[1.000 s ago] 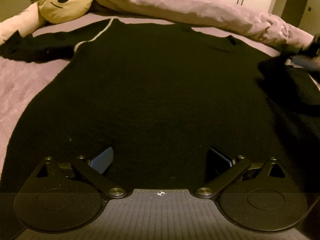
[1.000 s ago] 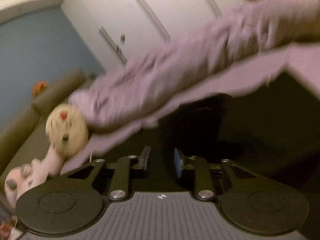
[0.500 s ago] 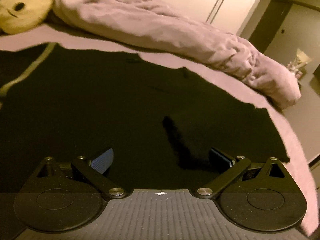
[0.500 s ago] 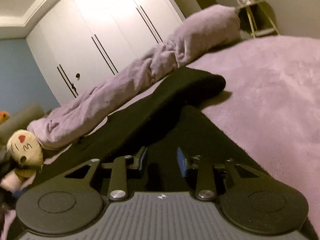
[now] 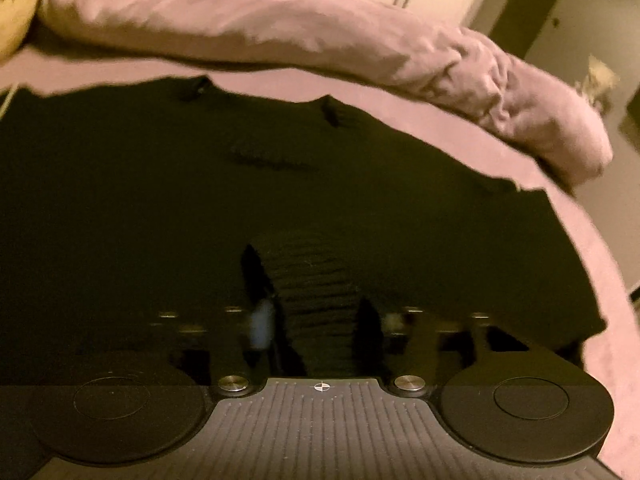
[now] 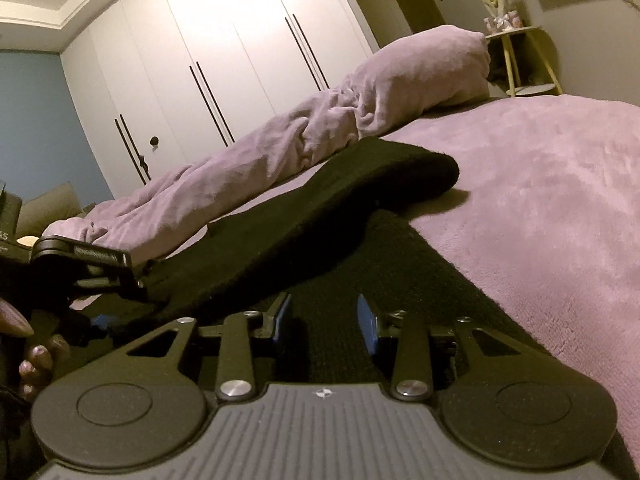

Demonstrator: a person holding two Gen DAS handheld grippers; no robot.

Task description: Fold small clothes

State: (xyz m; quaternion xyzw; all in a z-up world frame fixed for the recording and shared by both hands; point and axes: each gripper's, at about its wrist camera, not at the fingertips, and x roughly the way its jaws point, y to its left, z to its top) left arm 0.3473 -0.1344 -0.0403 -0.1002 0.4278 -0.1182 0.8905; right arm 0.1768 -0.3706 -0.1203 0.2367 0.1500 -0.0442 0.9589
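- Sweater (image 5: 160, 208) flat on bed (image 6: 560, 184); right sleeve (image 6: 360, 184) already folded across the body.
- Left tongs (image 5: 316, 320) just closed, pinching a knit ridge.
- Right tongs (image 6: 324, 316) part open, astride fabric; grip unclear.
- Other sleeve, body folds left.

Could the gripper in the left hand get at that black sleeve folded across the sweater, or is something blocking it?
Probably yes. The left gripper has just been closing and already has a bunch of the black sweater between its fingers. In the right wrist view it sits at the near end of the folded sleeve, with nothing in between.
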